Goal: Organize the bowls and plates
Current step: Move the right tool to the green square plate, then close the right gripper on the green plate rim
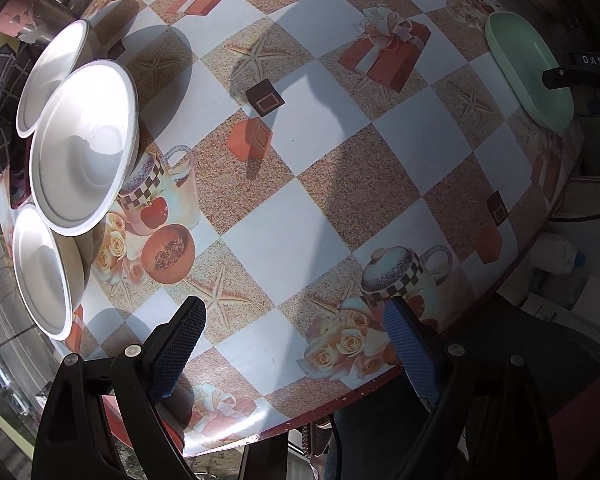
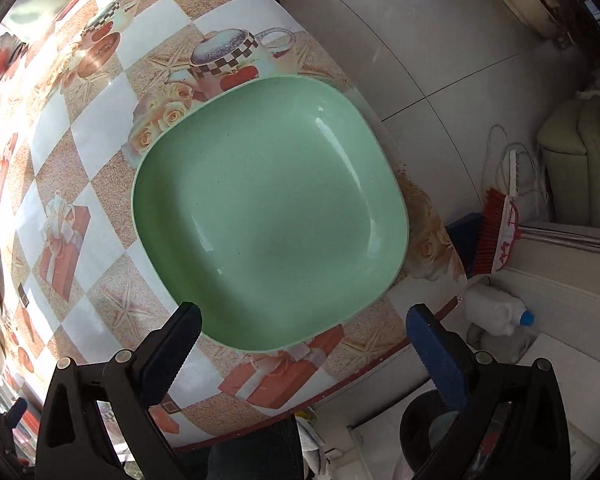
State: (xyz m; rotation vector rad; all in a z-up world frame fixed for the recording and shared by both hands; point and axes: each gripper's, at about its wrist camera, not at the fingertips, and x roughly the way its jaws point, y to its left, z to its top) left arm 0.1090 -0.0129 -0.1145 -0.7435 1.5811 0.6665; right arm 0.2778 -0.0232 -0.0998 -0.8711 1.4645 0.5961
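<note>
My right gripper [image 2: 300, 320] hangs over the green plate [image 2: 268, 216], jaws spread, gripping nothing; the plate lies at the table [image 2: 100, 112] edge. My left gripper [image 1: 296, 324], jaws released too, is near three white bowls [image 1: 84, 148], well apart from that plate.

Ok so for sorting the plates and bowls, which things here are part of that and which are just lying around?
Part of the job:
- green plate, near the table edge
- three white bowls, grouped at the far side of the table
- left gripper and right gripper, both open and empty

Just lying about:
- red brush on the floor
- white bottle with blue cap
</note>
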